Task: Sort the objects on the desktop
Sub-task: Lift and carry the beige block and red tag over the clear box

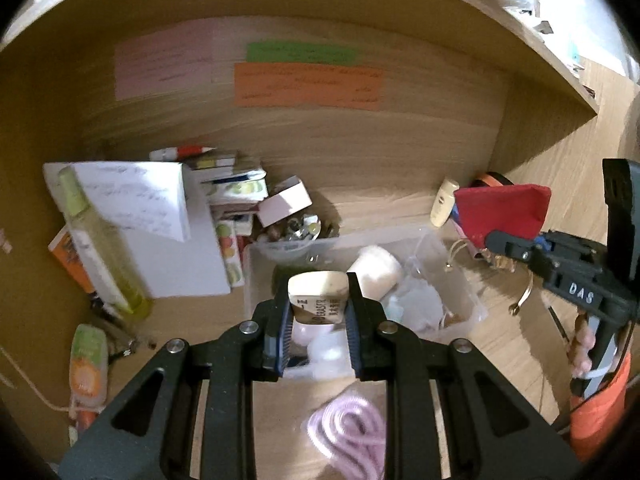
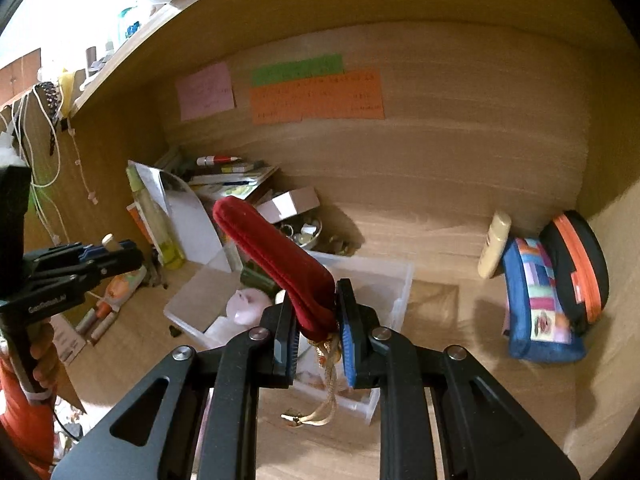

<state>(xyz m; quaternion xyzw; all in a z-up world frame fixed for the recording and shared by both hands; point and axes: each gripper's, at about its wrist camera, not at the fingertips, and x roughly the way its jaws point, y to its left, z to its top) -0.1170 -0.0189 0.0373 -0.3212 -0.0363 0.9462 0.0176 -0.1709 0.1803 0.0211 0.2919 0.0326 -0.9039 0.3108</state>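
Red pouch (image 2: 276, 264) clamped in right tool (image 2: 316, 340), eraser (image 1: 318, 296) pinched in left tool (image 1: 318, 340), both above clear bin (image 1: 460, 280). Best lowered inside before releasing, grips firm.

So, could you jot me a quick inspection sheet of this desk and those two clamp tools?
Surface: wooden desk inside a wooden alcove.
Job's things: clear plastic bin mid-desk; eraser in the left gripper; red pouch in the right gripper.
Clutter: books and papers, yellow bottle, patchwork pouch, black-orange case, cream tube.
Grippers: both sets of fingers closed on their items.
Cables: pink coiled cord; white cords hanging outside.
Surroundings: coloured notes on the back wall.
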